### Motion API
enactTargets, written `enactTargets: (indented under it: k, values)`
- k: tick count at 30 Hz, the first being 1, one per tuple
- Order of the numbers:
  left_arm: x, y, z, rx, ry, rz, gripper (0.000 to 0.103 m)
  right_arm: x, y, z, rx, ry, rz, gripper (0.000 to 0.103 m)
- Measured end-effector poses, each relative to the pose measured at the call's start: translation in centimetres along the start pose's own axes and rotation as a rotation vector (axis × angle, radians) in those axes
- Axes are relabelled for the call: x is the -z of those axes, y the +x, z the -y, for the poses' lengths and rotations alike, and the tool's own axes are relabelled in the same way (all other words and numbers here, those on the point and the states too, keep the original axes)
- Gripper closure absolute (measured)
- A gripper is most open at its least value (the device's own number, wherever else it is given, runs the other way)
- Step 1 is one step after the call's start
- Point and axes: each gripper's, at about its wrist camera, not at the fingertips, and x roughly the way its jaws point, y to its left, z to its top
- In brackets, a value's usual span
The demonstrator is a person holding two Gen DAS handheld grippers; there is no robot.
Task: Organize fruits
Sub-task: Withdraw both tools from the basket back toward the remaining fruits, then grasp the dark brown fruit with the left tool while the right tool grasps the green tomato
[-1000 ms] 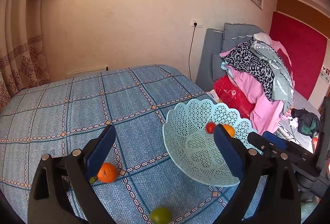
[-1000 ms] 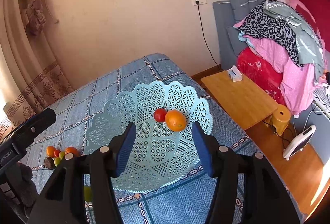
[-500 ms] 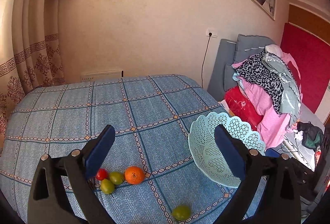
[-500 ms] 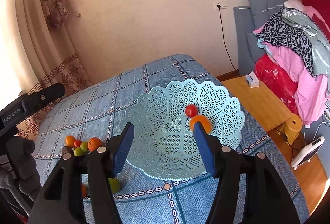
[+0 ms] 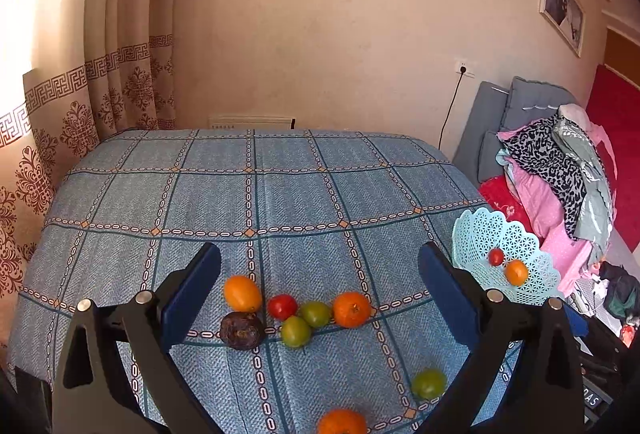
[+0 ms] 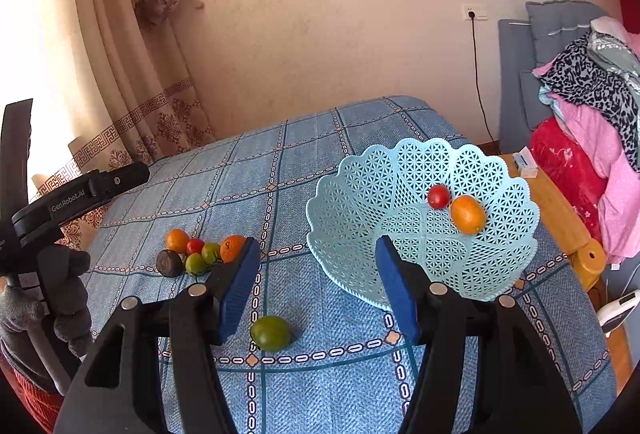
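Left gripper (image 5: 320, 286): jaws wide apart, empty, above the fruit cluster (image 5: 296, 310).
Right gripper (image 6: 318, 288): wide apart, empty, near the basket (image 6: 360, 194).

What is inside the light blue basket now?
Inside the basket lie one red tomato and one orange, touching. The right gripper's finger covers part of its near floor.

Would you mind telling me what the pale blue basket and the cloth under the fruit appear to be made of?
The basket looks like moulded plastic with a matte to slightly glossy finish: a stiff, regular lattice of cut-outs and a scalloped rim. The cloth looks like woven fabric, matte, with a fine textured weave, a printed or woven check of chain-like lines, and soft drape over the edges.
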Motion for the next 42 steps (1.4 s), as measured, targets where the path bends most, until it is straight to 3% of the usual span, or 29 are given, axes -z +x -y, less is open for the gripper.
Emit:
enactTargets:
  k: [6,12,19,22,34,42]
  values:
    - [2.0,1.7,-4.4,-0.089,-0.098,-0.063,0.003,1.1,1.6,-0.9,-0.011,-0.024,-0.049,0.043]
    - [3.8,3.0,-6.7,-0.119,-0.131,-0.113,0.003,2.2,2.6,-2.0,-0.037,-0.048,-0.090,0.043]
    - [5.5,4.5,-7.1,-0.142,-0.120,-0.162,0.003,3.0,3.5,-3.3,-0.051,-0.070,-0.126,0.043]
    - [6.2,5.4,-7.2,-0.183,-0.109,-0.185,0.003,3.4,4.0,-3.7,-0.054,-0.079,-0.141,0.043]
    - [7.1,7.5,-6.8,-0.194,-0.069,-0.233,0.003,4.8,5.8,-4.4,-0.056,-0.104,-0.198,0.043]
    - [7.5,8.2,-6.3,-0.193,-0.039,-0.244,0.015,5.6,7.1,-4.3,-0.045,-0.113,-0.228,0.043]
